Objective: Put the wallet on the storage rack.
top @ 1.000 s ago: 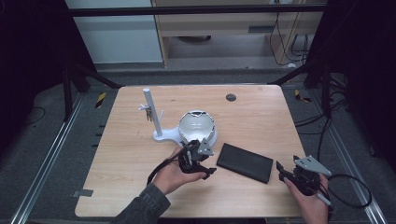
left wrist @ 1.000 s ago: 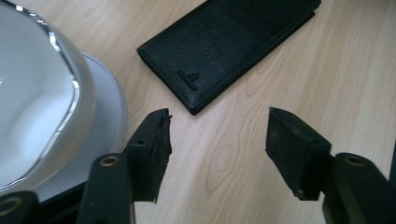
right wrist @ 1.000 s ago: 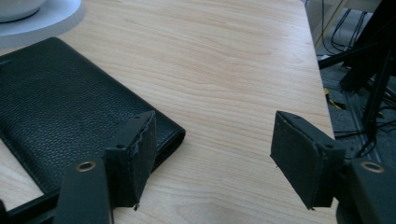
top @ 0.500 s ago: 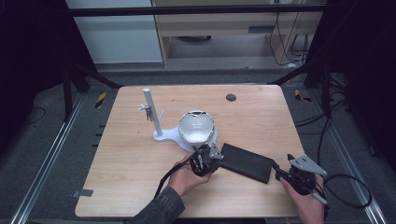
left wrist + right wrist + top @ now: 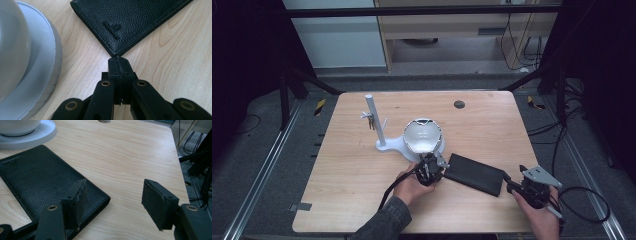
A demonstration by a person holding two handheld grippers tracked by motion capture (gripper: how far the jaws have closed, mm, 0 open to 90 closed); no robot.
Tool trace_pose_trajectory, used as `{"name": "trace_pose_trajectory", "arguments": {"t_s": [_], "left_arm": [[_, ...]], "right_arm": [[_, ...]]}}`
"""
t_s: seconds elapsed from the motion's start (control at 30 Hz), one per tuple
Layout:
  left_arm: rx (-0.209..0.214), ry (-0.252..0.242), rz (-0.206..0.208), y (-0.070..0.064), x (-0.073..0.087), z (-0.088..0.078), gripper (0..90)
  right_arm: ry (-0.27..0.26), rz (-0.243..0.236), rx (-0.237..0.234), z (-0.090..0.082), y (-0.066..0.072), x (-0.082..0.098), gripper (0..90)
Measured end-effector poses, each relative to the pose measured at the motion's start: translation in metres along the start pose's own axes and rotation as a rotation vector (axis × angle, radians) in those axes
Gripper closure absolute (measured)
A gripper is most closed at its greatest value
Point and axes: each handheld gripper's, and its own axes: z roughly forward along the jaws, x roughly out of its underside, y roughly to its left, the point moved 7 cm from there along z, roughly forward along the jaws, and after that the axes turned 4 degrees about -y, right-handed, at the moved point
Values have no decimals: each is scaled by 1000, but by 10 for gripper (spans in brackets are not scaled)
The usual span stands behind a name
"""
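Since the earlier frame the left gripper [image 5: 117, 61] has slid to the wallet's [image 5: 475, 173] corner, jaws together and empty, while the right gripper [image 5: 113, 202], jaws apart, straddles the opposite corner, so the wallet lies unlifted on the table [image 5: 492, 120].

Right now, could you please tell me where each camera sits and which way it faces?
High view: above the person's side, looking forward and down at the table; forearms, both hand-held grippers.
Left gripper view: on the left hand-held gripper, shut jaws at a wallet corner.
Right gripper view: on the right hand-held gripper, open.
All share the wallet.
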Motion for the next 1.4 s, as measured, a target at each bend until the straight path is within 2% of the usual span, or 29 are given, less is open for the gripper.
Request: {"name": "trace_pose_trajectory", "arguments": {"t_s": [0.43,0.57,0.83,0.97,1.13,1.27,1.4], "left_arm": [[1,30,-12,8,3,9,900],[3,37,-1,8,3,11,900],[12,26,-5,6,1,12,900],[9,3,-11,6,-2,9,900],[27,-59,-42,6,-9,4,900],[28,-111,-63,9,-18,0,900],[32,-163,-85,14,-28,-4,899]], "right_arm": [[-1,2,-2,0,-1,1,367],[-1,2,-3,0,-1,1,367],[-3,4,0,-1,-3,1,365],[-4,6,0,-1,-3,1,365],[-10,7,-10,-2,-1,0,362],[-8,21,-42,-4,7,-4,341],[0,-12,-96,-6,20,-16,283]]}}
